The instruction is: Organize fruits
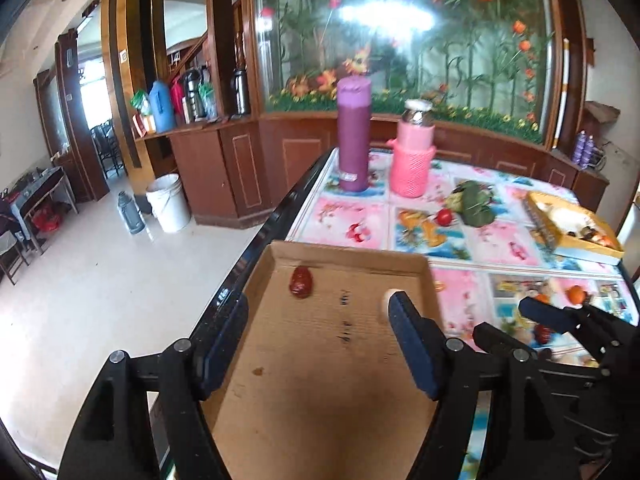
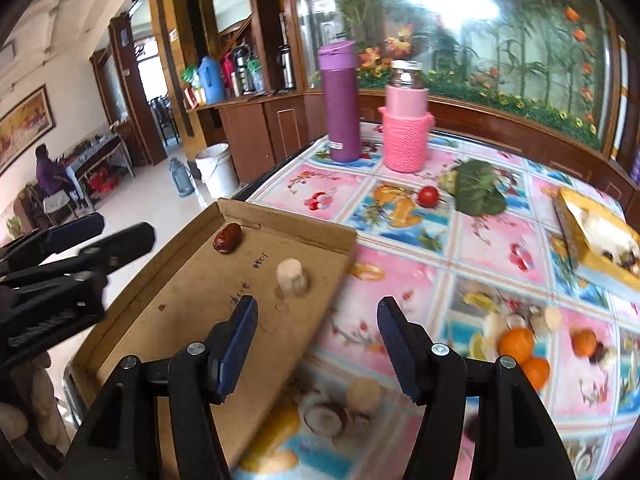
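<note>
Pretty busy counter [image 2: 460,240] here: a purple flask [image 2: 340,104] and a pink knit-covered jar [image 2: 404,128] stand at the far end, well ahead of both grippers, with a leafy green bundle [image 2: 478,190], a small tomato [image 2: 429,196] and a yellow box [image 2: 600,236] off to the right. Nothing blocks the cardboard tray [image 1: 320,360]. There's black scribble on the tray floor, but it's too smeared to read. The left gripper [image 1: 316,344] hangs over the tray with its jaws apart and nothing in them; the red date [image 1: 301,282] lies just ahead, near the tray's far-left corner. The right gripper [image 2: 316,344] is spread and empty too, a pale chunk [image 2: 292,278] just ahead-left of it, oranges [image 2: 516,344] to its right.
</note>
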`<action>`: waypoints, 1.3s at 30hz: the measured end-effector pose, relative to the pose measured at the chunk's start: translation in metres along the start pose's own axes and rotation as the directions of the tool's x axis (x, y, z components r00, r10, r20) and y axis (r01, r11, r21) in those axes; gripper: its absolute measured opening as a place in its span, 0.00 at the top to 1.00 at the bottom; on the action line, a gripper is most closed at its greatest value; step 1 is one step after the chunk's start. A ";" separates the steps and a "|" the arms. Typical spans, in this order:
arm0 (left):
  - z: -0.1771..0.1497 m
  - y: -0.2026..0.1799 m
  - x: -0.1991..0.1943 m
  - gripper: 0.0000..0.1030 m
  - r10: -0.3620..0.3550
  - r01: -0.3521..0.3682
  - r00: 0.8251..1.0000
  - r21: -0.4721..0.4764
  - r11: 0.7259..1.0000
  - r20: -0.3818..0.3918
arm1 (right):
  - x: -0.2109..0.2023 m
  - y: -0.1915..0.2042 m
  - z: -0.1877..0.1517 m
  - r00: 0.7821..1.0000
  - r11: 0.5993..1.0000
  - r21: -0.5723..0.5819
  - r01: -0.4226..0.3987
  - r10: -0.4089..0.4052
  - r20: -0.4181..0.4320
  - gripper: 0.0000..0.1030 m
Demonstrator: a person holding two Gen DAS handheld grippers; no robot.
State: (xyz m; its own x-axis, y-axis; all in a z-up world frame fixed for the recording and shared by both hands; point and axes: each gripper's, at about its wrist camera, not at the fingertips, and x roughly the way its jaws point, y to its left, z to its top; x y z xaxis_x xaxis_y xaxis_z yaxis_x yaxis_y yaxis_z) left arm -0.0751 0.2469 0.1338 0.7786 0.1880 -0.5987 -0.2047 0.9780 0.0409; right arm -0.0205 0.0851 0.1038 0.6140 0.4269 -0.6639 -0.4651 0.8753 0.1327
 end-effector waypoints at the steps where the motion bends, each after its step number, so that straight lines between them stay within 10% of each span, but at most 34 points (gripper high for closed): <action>1: -0.002 -0.007 -0.011 0.30 -0.001 0.001 1.000 0.011 1.000 0.023 | -0.007 -0.005 -0.005 1.000 1.000 0.014 0.003 -0.003 0.005 0.35; 14: -0.016 -0.076 -0.059 0.27 -0.063 0.056 0.996 0.098 0.994 0.070 | -0.099 -0.075 -0.062 0.991 0.988 0.125 0.088 -0.099 0.087 0.30; 24: -0.033 -0.083 -0.013 0.26 -0.159 0.163 0.981 0.029 0.986 -0.107 | -0.137 -0.172 -0.104 0.971 0.940 0.268 0.213 -0.233 0.045 0.28; 39: -0.078 -0.214 0.037 0.37 -0.434 0.501 0.838 0.155 0.851 -0.330 | -0.119 -0.259 -0.126 0.958 0.885 0.368 0.286 -0.269 -0.096 0.29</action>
State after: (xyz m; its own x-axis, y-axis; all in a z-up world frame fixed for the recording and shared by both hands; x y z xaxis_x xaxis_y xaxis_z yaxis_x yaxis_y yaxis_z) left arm -0.0489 0.0372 0.0410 0.5461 -0.2967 -0.7835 0.3081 0.9408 -0.1415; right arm -0.0534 -0.2213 0.0551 0.6520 0.1516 -0.7429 -0.0013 0.9800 0.1988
